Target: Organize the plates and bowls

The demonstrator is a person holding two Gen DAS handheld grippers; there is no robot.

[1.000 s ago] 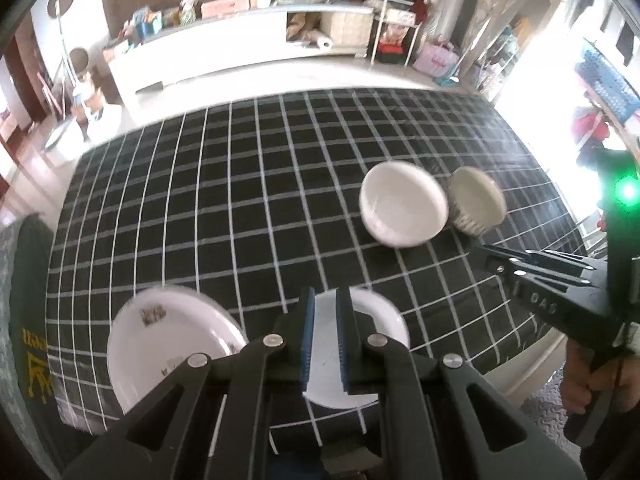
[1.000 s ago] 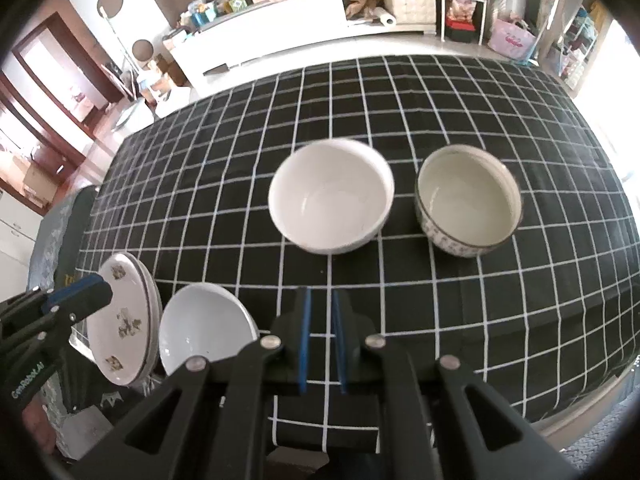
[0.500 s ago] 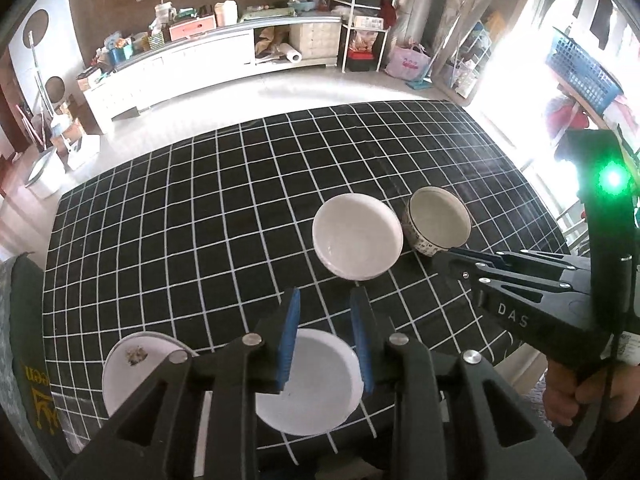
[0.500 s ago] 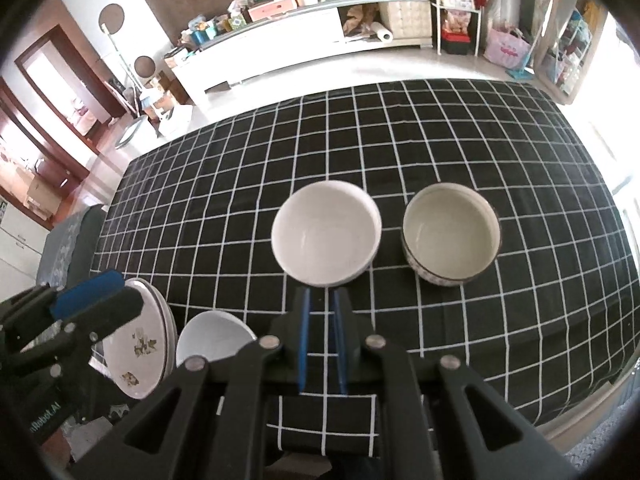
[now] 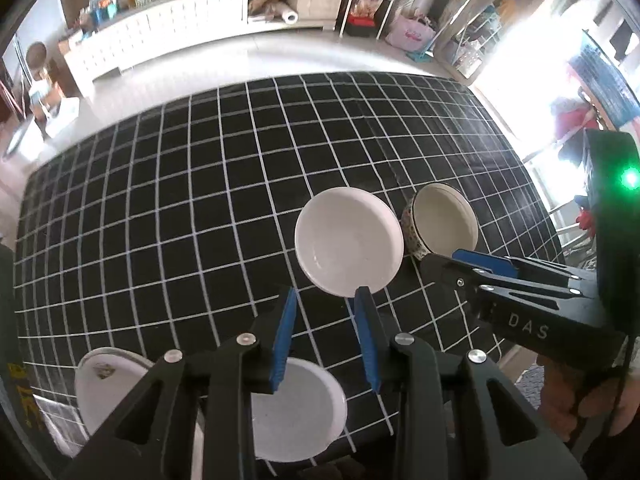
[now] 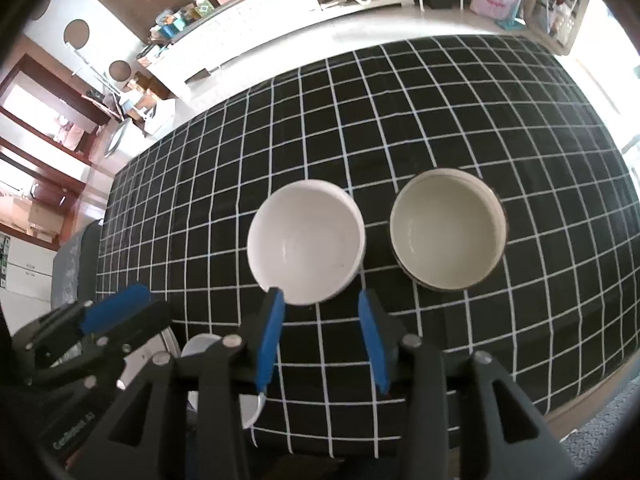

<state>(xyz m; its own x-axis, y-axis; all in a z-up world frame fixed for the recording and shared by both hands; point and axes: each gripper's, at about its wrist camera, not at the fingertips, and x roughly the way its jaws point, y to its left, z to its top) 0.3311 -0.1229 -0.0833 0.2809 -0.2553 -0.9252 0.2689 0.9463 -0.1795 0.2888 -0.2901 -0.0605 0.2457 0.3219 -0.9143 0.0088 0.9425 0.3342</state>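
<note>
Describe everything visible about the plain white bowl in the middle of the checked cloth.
The white bowl is round, glossy and ceramic-looking, plain inside and out, and empty. It stands upright, mouth up, on the black tablecloth with white grid lines. The patterned bowl sits close beside it; the two look apart. The right gripper is open just short of its near rim, one blue fingertip overlapping the rim in view; contact cannot be told.

black checked tablecloth [image 6: 440, 120], white cabinet [image 5: 160, 36]

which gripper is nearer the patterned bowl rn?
Right. The right gripper sits at the patterned bowl's near rim, fingers open. The left gripper is off to its left, nearer the white bowl.
</note>
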